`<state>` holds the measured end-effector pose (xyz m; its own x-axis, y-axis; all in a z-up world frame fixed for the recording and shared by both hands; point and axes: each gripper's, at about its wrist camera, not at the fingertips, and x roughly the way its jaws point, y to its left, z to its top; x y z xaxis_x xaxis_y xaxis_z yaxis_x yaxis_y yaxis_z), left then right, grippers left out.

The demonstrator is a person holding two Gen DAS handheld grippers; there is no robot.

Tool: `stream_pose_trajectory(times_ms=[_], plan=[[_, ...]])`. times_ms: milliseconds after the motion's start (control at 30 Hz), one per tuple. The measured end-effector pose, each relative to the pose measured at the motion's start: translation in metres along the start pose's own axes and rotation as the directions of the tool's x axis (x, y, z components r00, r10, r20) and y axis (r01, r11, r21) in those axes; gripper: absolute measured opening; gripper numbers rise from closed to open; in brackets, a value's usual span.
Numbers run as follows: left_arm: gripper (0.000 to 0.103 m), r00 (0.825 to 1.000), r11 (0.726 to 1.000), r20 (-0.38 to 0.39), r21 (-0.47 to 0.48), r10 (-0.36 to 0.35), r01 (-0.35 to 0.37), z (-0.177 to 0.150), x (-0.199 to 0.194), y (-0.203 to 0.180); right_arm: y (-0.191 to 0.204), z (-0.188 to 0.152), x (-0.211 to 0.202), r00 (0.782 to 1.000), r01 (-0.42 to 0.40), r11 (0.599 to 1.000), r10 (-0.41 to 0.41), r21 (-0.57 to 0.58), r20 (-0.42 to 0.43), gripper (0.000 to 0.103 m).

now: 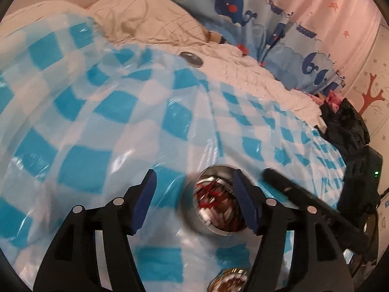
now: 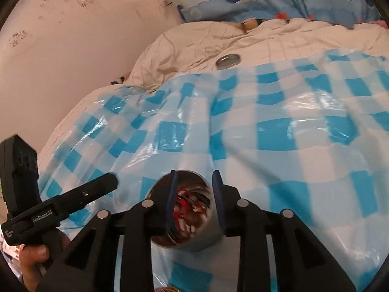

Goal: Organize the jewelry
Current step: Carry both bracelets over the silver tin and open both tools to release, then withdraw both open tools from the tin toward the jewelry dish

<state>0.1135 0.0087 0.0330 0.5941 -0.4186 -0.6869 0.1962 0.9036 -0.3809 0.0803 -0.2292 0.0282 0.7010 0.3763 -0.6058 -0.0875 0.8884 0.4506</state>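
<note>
A round metal tin stands on the blue-and-white checked plastic cloth, holding tangled jewelry with red pieces. My left gripper hovers over it, open, its right finger overlapping the tin's right side. In the right wrist view the same tin lies under my right gripper. That gripper's left finger is over the jewelry and its right finger is outside the rim. The jaws stand apart with nothing pressed between them. The left gripper's body shows at the left, held by a hand.
A round metal lid lies on the rumpled cream quilt beyond the cloth. A gold-toned object peeks in at the bottom edge. A black bag and a dark device with a green light sit at the right.
</note>
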Motion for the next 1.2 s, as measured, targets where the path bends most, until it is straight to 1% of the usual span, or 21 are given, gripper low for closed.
stream_pose_trajectory(times_ms=[67, 133, 200, 267, 333, 367, 400, 467, 567, 633, 733, 833, 900, 967, 1067, 1200], plan=[[0.064, 1.000, 1.000, -0.007, -0.006, 0.005, -0.006, -0.006, -0.008, 0.005, -0.002, -0.008, -0.016, 1.000, 0.021, 1.000, -0.021, -0.010, 0.003, 0.033], [0.068, 1.000, 1.000, -0.014, 0.008, 0.019, -0.019, -0.013, -0.015, 0.005, -0.004, -0.019, -0.030, 0.999, 0.032, 0.999, -0.032, -0.019, -0.002, 0.037], [0.072, 0.999, 0.999, -0.010, 0.032, 0.034, -0.033, -0.022, -0.023, 0.003, -0.005, -0.038, -0.048, 0.998, 0.055, 0.998, -0.056, -0.034, -0.019, 0.048], [0.076, 0.999, 0.998, -0.004, 0.040, 0.042, -0.042, -0.035, -0.036, 0.003, -0.008, -0.057, -0.064, 0.995, 0.087, 0.995, -0.089, -0.047, -0.041, 0.051], [0.077, 0.999, 0.998, -0.009, 0.035, 0.046, -0.045, -0.047, -0.043, 0.005, -0.011, -0.069, -0.076, 0.994, 0.097, 0.995, -0.099, -0.033, -0.048, 0.053], [0.077, 0.999, 0.998, -0.017, 0.037, 0.047, -0.047, -0.052, -0.045, 0.004, -0.013, -0.075, -0.083, 0.993, 0.106, 0.994, -0.107, -0.015, -0.043, 0.056], [0.077, 0.999, 0.998, -0.021, 0.041, 0.048, -0.047, -0.054, -0.045, 0.002, -0.015, -0.077, -0.087, 0.993, 0.116, 0.993, -0.116, 0.002, -0.038, 0.060], [0.077, 0.999, 0.997, -0.011, 0.063, 0.044, -0.043, -0.056, -0.051, -0.006, -0.019, -0.082, -0.092, 0.992, 0.128, 0.991, -0.126, 0.044, -0.030, 0.061], [0.082, 0.999, 0.995, 0.018, 0.097, 0.038, -0.039, -0.059, -0.062, -0.019, -0.017, -0.086, -0.086, 0.992, 0.122, 0.987, -0.119, 0.105, -0.037, 0.061], [0.084, 0.999, 0.992, 0.026, 0.125, 0.033, -0.036, -0.060, -0.066, -0.028, -0.008, -0.087, -0.081, 0.993, 0.113, 0.988, -0.109, 0.109, -0.038, 0.061], [0.085, 0.998, 0.979, 0.038, 0.192, 0.057, -0.063, -0.066, -0.075, -0.038, 0.014, -0.093, -0.072, 0.995, 0.090, 0.993, -0.087, 0.078, -0.043, 0.063], [0.088, 0.995, 0.966, 0.063, 0.239, 0.081, -0.093, -0.070, -0.084, -0.041, 0.035, -0.098, -0.063, 0.996, 0.083, 0.997, -0.082, 0.008, -0.041, 0.068], [0.090, 0.992, 0.962, 0.076, 0.247, 0.098, -0.113, -0.070, -0.087, -0.039, 0.042, -0.101, -0.057, 0.995, 0.092, 0.995, -0.093, -0.034, -0.043, 0.071], [0.090, 0.991, 0.963, 0.074, 0.238, 0.108, -0.123, -0.069, -0.087, -0.034, 0.043, -0.105, -0.051, 0.992, 0.108, 0.993, -0.112, -0.055, -0.056, 0.071], [0.090, 0.991, 0.969, 0.071, 0.213, 0.113, -0.126, -0.066, -0.085, -0.030, 0.037, -0.108, -0.046, 0.990, 0.122, 0.992, -0.125, -0.044, -0.070, 0.071], [0.090, 0.992, 0.966, 0.065, 0.226, 0.111, -0.123, -0.066, -0.079, -0.035, 0.030, -0.107, -0.047, 0.990, 0.125, 0.992, -0.126, -0.031, -0.069, 0.072]])
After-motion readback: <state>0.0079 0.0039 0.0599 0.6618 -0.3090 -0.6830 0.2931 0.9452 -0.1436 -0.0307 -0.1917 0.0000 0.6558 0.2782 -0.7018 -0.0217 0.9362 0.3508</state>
